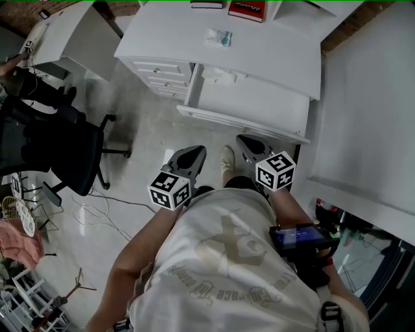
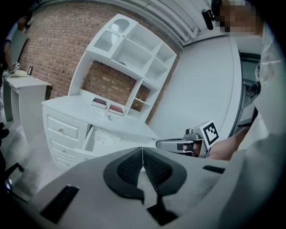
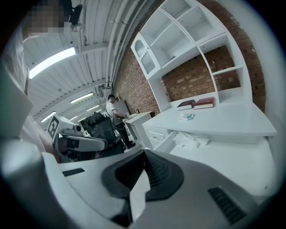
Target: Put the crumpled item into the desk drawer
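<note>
Crumpled item (image 1: 217,74) — inside the open desk drawer (image 1: 259,104).

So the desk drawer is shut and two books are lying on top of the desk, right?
Not quite. The drawer is not shut. It is pulled open and sticks out from the front of the desk, as the head view shows. The rest is right: two books are lying on top of the desk.

No text legible: red book (image 1: 246,9) cover print, shirt (image 1: 227,272) lettering too blurred.
</note>
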Tool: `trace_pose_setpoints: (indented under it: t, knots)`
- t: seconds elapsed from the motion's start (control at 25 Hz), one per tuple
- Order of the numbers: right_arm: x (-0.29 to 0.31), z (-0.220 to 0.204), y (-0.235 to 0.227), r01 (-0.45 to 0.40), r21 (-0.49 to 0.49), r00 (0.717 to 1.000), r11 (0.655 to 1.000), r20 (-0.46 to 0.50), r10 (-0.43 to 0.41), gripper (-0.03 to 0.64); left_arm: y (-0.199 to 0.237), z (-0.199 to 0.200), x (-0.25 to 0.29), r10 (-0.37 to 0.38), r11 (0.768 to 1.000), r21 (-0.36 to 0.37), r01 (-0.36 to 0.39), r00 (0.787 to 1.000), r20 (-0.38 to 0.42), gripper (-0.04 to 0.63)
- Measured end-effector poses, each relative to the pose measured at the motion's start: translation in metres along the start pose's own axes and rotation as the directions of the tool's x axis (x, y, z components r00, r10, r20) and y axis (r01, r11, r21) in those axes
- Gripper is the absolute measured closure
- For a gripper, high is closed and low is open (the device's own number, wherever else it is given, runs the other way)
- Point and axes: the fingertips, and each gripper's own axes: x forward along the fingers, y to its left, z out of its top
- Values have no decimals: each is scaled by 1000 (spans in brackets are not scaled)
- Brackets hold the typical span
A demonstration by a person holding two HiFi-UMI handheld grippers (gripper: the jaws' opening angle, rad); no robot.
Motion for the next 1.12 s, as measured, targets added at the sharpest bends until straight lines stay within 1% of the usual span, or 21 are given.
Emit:
trace_pose_setpoints:
  t: [0.4,0.64,0.8,0.96,1.12]
  knots:
    - [23,37,-56,-26,-6,1000,1000,1,26,594,21,42,54,29,999,15,-29,1000,11,574]
    - [33,62,-91,-45,-26,999,999,5,45,594,30,73,84,65,998,22,-66,997,42,574]
    - [37,75,-118,-58,-43,998,997,-17,58,594,29,93,109,75,996,37,-78,996,56,574]
    - [41,84,-126,-68,-52,997,996,-28,67,594,24,106,113,78,995,54,-82,994,72,574]
    - [49,87,-126,-83,-41,996,996,-33,82,594,28,110,110,100,993,49,-104,992,82,574]
